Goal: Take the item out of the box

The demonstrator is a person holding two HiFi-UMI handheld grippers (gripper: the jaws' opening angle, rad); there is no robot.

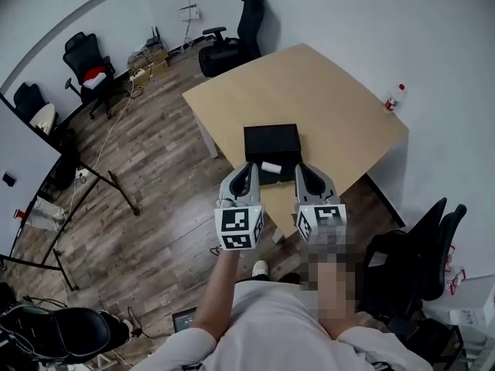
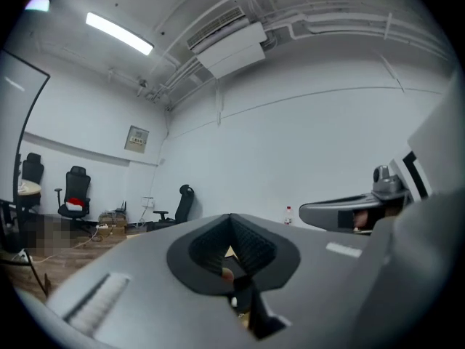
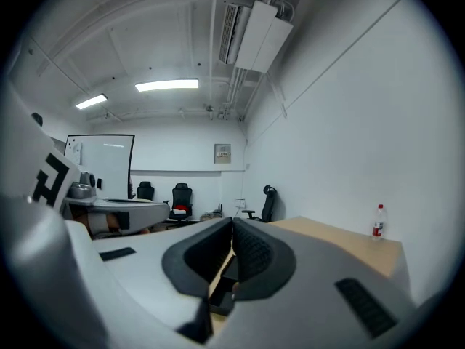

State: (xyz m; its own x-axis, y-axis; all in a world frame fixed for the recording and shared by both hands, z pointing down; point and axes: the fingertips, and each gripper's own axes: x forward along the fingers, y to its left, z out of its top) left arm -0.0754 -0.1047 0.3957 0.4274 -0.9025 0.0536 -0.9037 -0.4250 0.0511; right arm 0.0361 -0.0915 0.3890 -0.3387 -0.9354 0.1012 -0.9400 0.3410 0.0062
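Observation:
A black box (image 1: 271,141) lies on the tan table (image 1: 332,107) near its front corner. A small white item (image 1: 271,167) rests at the box's near side. My left gripper (image 1: 249,170) hovers just left of the item, and my right gripper (image 1: 300,171) hovers just right of it; both are above the table's near edge. In the left gripper view the left gripper (image 2: 231,222) has its jaws shut, tips meeting with nothing held. The right gripper (image 3: 232,225) is shut and empty as well. Part of the box (image 3: 224,269) shows below its jaws.
A water bottle (image 1: 394,97) stands at the table's far right corner. A black office chair (image 1: 232,41) sits beyond the table, another chair (image 1: 421,253) is at my right, and more chairs line the left wall. Wooden floor surrounds the table.

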